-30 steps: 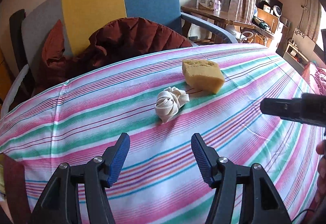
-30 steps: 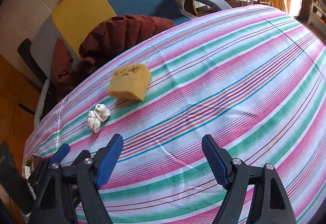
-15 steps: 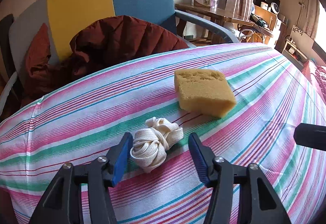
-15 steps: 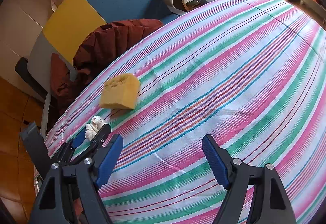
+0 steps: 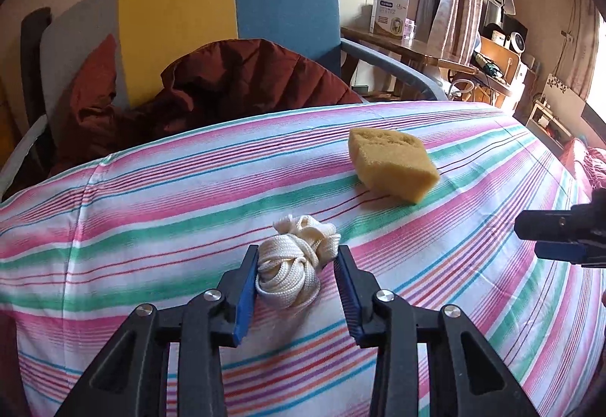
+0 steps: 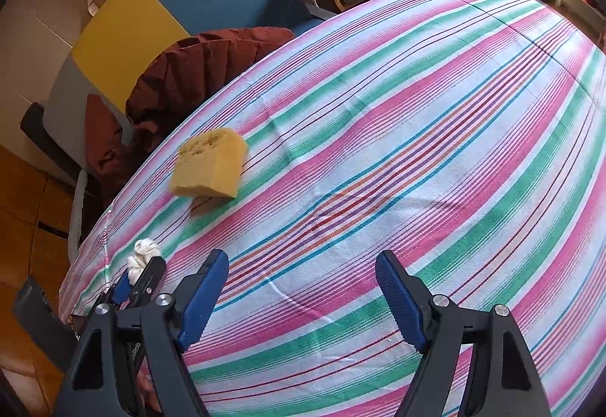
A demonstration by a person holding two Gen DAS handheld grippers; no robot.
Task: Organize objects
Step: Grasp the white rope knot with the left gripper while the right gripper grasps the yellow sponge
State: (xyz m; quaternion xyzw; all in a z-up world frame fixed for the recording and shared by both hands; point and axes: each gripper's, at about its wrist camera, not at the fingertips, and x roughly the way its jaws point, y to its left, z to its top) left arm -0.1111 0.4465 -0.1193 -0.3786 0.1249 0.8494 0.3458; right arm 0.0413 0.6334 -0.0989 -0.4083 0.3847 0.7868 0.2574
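A knotted bundle of cream cord (image 5: 293,265) lies on the striped tablecloth (image 5: 151,235). My left gripper (image 5: 299,261) has its jaws around the bundle, narrowed so the pads touch or nearly touch its sides. A yellow sponge (image 5: 392,163) lies beyond it to the right. In the right wrist view the sponge (image 6: 208,163) sits left of centre and the cord bundle (image 6: 142,256) shows at the far left in the left gripper. My right gripper (image 6: 303,288) is open and empty above the striped cloth (image 6: 416,114).
An armchair with grey, yellow and blue panels (image 5: 227,11) stands behind the table with a dark red jacket (image 5: 235,80) on it. A wooden side table with a box (image 5: 390,15) stands at the back right. The right gripper's tip (image 5: 560,231) shows at the right edge.
My left gripper moved forward onto the cord bundle and its jaws narrowed around it. My right gripper stayed open and shifted a little.
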